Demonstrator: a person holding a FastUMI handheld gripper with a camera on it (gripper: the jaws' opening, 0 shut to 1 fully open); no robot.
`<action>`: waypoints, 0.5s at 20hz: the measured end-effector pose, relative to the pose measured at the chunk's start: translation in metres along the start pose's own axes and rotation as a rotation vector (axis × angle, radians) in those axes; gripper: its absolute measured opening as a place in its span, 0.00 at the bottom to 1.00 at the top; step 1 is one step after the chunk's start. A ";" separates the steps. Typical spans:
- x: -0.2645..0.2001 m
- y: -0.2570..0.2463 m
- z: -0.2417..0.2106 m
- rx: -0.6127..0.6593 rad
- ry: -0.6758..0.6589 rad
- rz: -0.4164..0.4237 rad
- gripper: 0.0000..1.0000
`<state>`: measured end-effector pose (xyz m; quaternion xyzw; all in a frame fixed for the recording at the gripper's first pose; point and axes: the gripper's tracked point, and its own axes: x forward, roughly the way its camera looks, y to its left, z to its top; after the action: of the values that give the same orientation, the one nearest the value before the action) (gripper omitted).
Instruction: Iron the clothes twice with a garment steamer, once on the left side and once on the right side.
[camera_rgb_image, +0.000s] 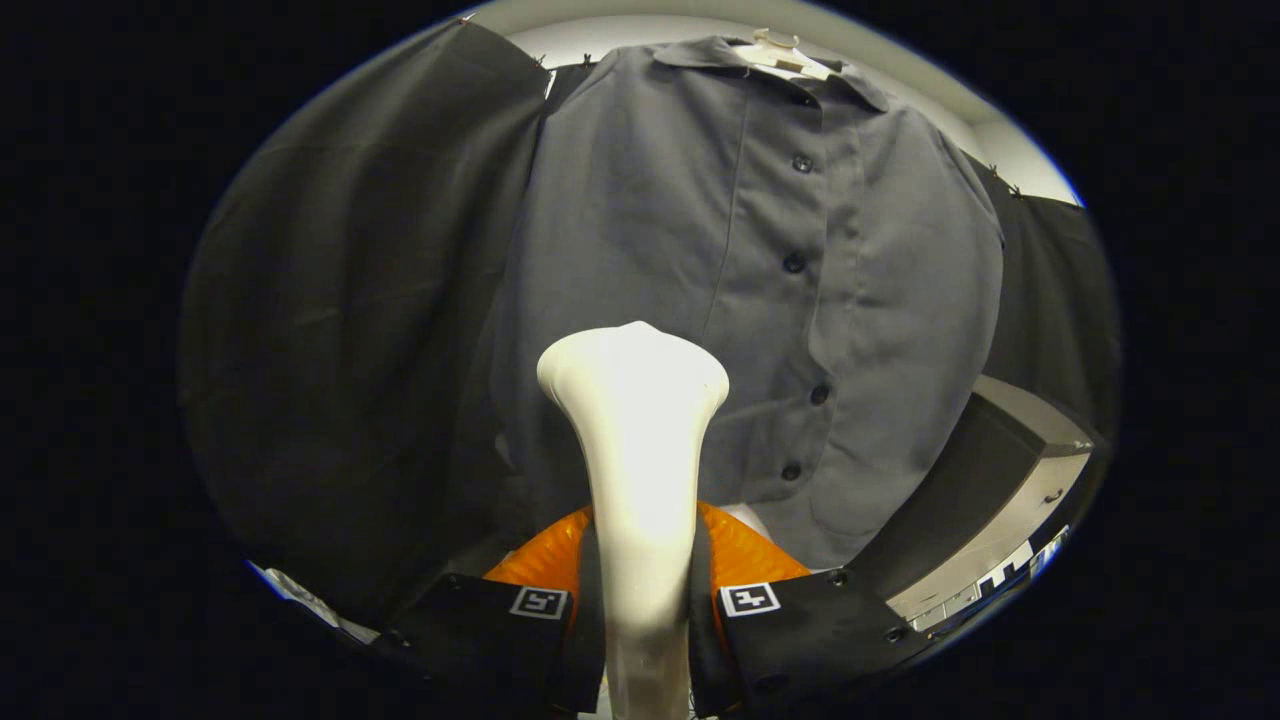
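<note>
Gripper view: The gripper (640, 600) sits at the near end of the scene with its 2 fingers (500, 625) closed against the slim neck of a white plastic garment steamer (637, 440). 1 finger presses on each side of the neck, so the tongs are narrow and hold the steamer. Each finger carries 1 square black-and-white marker tag (540, 602) on its upper face.

The steamer rises upright from between the fingers and widens into a flared, rounded head. The head lies just ahead of the fingers and overlaps the lower front of the garment. Whether the head touches the fabric cannot be told.

A rounded orange ribbed part (745, 550) shows behind the steamer neck, directly beyond the fingers on both sides.

The garment is a grey button-front shirt with a collar (760, 220). It hangs beyond the steamer on a pale hanger (775, 45) at the collar. 5 dark buttons (794, 263) run down the placket, which lies to the right of the steamer head. The head stands over the shirt panel to the left of the placket.

Black cloth (350, 300) hangs on both sides of the shirt. A pale cabinet with a dark top (1010, 470) stands beyond the right finger, near the shirt hem.
</note>
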<state>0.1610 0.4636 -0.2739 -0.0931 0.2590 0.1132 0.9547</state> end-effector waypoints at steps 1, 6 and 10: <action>0.003 0.002 -0.011 -0.001 0.020 0.000 0.42; 0.000 0.012 -0.045 -0.009 0.069 0.030 0.42; -0.025 0.013 -0.031 -0.033 0.003 0.065 0.42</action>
<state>0.1219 0.4640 -0.2891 -0.1005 0.2614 0.1481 0.9485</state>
